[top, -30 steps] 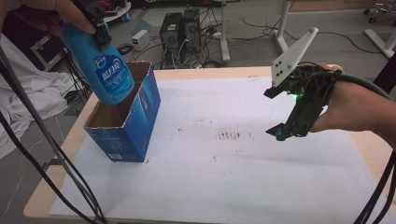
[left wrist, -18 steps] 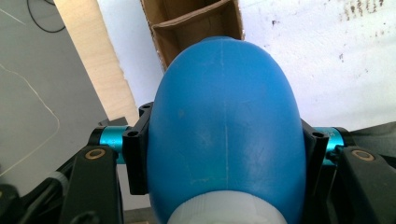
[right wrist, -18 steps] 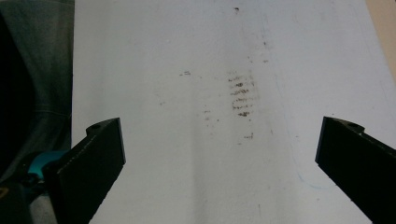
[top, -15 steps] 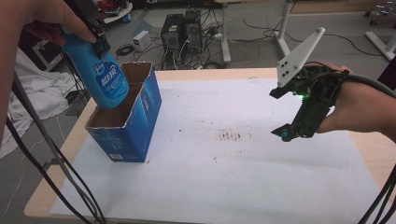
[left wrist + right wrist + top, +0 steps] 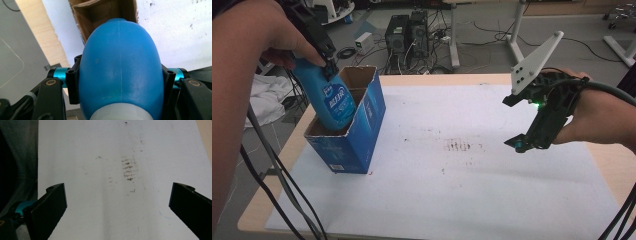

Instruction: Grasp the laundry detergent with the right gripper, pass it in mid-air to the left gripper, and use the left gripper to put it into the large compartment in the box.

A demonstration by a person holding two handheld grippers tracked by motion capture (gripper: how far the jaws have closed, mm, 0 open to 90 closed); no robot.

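Since half a second ago the blue bottle (image 5: 332, 102) has gone down, so its lower end now sits inside the open blue cardboard box (image 5: 357, 132) at the counter's (image 5: 452, 80) left side, tilted with its top leaning away to the left. Its jaws clamped on either side of the bottle's upper body, the left gripper (image 5: 319, 42) carries it; the left hand (image 5: 267, 32) reaches in from above with the forearm sloping down to it. In the left gripper view the bottle (image 5: 120, 75) bulges between the black jaws, the box's brown inside (image 5: 100, 15) beyond it. Over the white sheet (image 5: 472, 175), the right gripper (image 5: 524, 142) hovers with its jaws spread wide and empty, pointing down near a brown smudge (image 5: 464, 146).
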